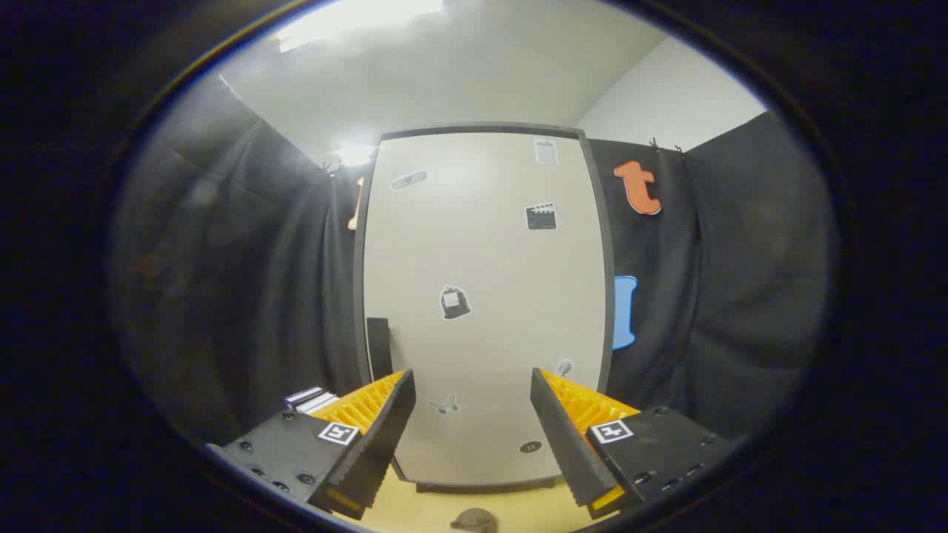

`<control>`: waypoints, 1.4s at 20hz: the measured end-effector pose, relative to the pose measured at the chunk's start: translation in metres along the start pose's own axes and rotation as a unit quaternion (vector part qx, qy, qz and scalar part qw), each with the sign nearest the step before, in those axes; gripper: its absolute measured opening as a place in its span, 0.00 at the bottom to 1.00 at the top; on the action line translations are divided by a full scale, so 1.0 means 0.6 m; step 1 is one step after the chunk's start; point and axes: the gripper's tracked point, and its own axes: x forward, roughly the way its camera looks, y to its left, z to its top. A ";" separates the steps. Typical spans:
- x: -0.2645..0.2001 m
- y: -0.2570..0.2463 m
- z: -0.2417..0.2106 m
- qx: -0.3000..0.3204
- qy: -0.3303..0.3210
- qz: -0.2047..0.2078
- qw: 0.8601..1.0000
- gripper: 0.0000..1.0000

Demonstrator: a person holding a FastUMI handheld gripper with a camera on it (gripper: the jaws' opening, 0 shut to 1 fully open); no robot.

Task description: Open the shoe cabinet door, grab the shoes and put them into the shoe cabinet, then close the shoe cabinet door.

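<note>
Two fingers of the gripper (472,403) stand wide apart with nothing between them, pointed straight at the tall off-white shoe cabinet door with a dark grey frame (485,296), which is shut and faces the fingers. Several small stickers dot the door panel: a dark bag-shaped sticker (455,302) near its middle, a clapperboard sticker (541,216) higher up, a pale plaster-shaped sticker (408,180) and a small paper label (546,152) near the top, a faint grey butterfly sticker (444,404) low between the fingers, and a small dark oval sticker (530,446) close to the bottom edge. A black upright handle-like bar (379,348) sits along the door's left edge, just above the left fingertip; whether it is fixed to the door or to the frame I cannot tell. Black cloth (244,281) hangs on both sides of the cabinet as the booth's wall, and a white ceiling with a bright lamp (355,22) shows above. Below the door lies a pale yellow wooden floor (429,507), and on it, just ahead of the fingers, sits a small brownish-grey rounded thing (474,520), cut off and too partial to name; it could be part of a shoe. Nothing stands between the fingers and the door.
</note>
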 end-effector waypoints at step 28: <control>0.052 0.106 -0.035 0.009 0.020 0.036 0.999 0.97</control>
